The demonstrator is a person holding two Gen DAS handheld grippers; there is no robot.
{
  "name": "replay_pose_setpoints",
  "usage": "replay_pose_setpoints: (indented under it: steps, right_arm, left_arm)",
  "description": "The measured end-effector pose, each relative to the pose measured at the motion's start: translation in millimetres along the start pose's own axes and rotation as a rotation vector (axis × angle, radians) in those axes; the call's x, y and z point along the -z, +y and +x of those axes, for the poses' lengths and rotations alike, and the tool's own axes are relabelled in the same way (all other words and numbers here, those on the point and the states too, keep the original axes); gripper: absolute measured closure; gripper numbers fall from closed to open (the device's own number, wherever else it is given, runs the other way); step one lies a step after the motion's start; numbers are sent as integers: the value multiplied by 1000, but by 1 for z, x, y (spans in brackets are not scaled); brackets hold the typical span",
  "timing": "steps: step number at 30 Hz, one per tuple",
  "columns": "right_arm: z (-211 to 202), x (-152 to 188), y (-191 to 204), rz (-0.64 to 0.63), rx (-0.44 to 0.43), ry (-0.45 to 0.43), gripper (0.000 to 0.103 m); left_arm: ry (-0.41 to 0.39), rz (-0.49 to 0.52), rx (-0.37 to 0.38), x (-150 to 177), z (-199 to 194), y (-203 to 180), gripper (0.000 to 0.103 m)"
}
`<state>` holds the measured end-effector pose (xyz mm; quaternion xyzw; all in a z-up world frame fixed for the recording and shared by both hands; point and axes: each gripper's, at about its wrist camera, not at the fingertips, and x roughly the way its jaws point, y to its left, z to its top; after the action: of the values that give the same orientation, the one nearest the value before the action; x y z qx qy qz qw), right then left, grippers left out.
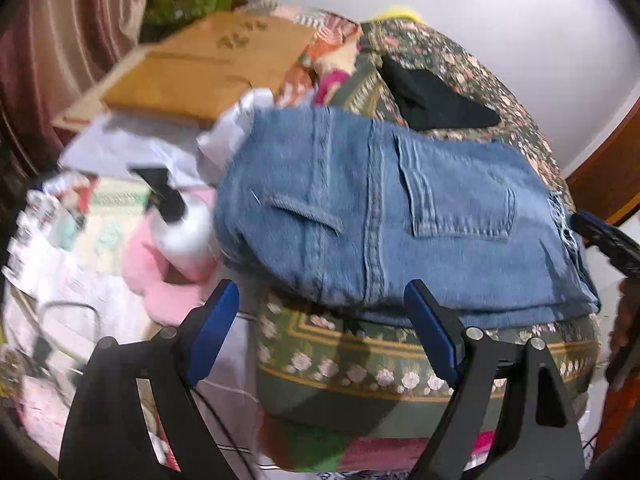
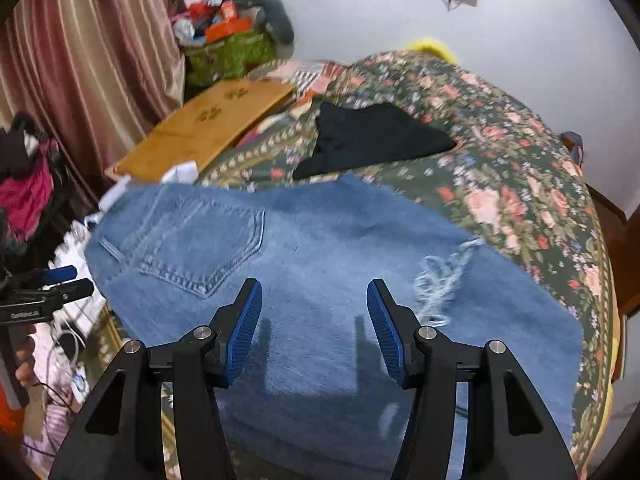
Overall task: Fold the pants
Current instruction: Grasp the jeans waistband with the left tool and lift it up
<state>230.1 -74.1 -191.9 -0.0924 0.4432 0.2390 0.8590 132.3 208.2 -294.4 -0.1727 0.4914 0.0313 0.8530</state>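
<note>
The right tool [image 2: 314,326] hangs right over the blue jeans [image 2: 320,280], wide open and holding nothing. The left tool [image 1: 320,320] is wide open and empty too, just short of the jeans' near edge. The jeans lie folded on the flowery bed [image 2: 520,184], stretching sideways past both tools. A black cloth [image 2: 372,136] lies farther back.

No readable text. Cardboard [image 2: 208,128] carries dark printed marks, blurred beyond reading. Left tongs [image 2: 64,282] body shows small white lettering at frame edge, illegible. Packets [image 1: 44,216] show print, too smeared to read.
</note>
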Motion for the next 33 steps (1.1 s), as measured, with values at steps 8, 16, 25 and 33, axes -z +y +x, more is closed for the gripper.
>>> replay_pose_setpoints:
  steps: [8, 16, 25, 33]
  right_arm:
    - [32, 11, 9, -23, 20, 82, 51]
    - [34, 12, 10, -26, 11, 88, 49]
    - [35, 11, 8, -19, -1, 86, 48]
    - [35, 11, 8, -15, -7, 84, 47]
  left_arm:
    - [71, -88, 131, 3, 33, 4, 18]
    - [79, -177, 156, -2, 49, 13, 11]
    - [60, -330, 195, -22, 69, 36, 9]
    - [-12, -275, 81, -32, 58, 19, 45]
